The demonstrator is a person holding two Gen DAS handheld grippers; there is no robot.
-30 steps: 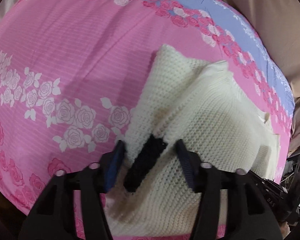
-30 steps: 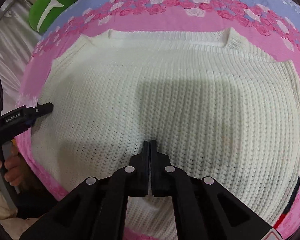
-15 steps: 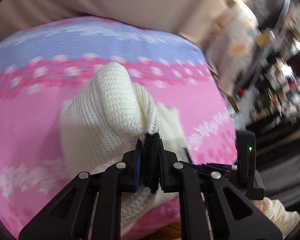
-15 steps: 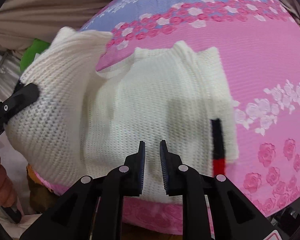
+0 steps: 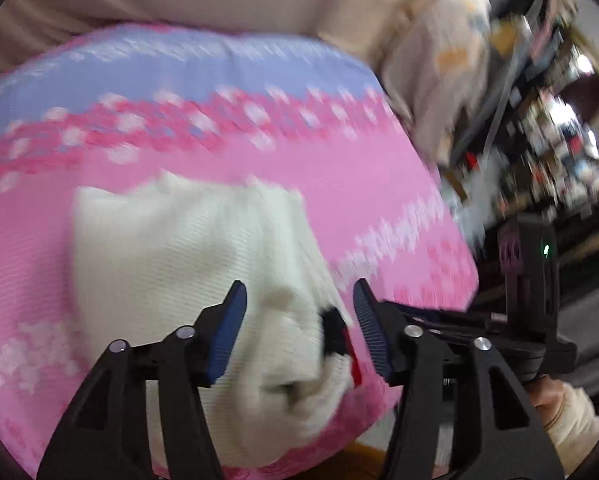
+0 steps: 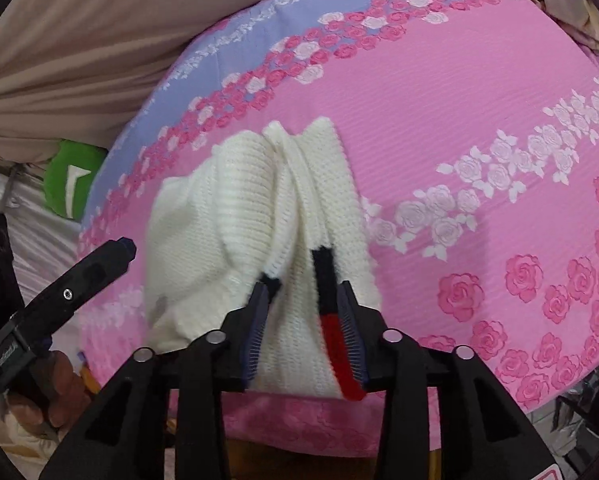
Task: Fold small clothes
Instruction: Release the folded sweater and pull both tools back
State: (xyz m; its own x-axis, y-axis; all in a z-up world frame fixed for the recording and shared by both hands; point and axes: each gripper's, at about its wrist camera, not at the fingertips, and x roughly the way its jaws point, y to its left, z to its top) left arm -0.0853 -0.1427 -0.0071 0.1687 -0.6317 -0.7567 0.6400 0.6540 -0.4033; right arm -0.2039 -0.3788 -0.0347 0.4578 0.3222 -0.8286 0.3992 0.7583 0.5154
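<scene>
A white knitted sweater (image 6: 239,220) lies folded into a narrow bundle on the pink rose-print bedsheet (image 6: 479,120). A black and red trim strip (image 6: 327,292) runs along its near part. My right gripper (image 6: 304,292) hovers over that near end, its jaws opening, with knit and trim below the gap and the pads not pressing. In the blurred left wrist view, my left gripper (image 5: 299,300) hangs over the sweater (image 5: 171,248), jaws also opening, with a black cuff (image 5: 333,332) loose beneath them. A left finger (image 6: 99,264) shows beside the sweater.
Beige fabric (image 6: 79,40) hangs behind the bed. A green item (image 6: 73,178) sits off the far left corner. The bed's edge (image 5: 451,264) drops off toward cluttered shelves (image 5: 559,140). A person's hand (image 6: 59,392) holds the left gripper's handle; the right gripper's body (image 5: 531,320) stands close by.
The sweater, spread flat a second ago, is now folded over on itself. My left gripper let go of the black cuff it pinched. My right gripper went from shut to open.
</scene>
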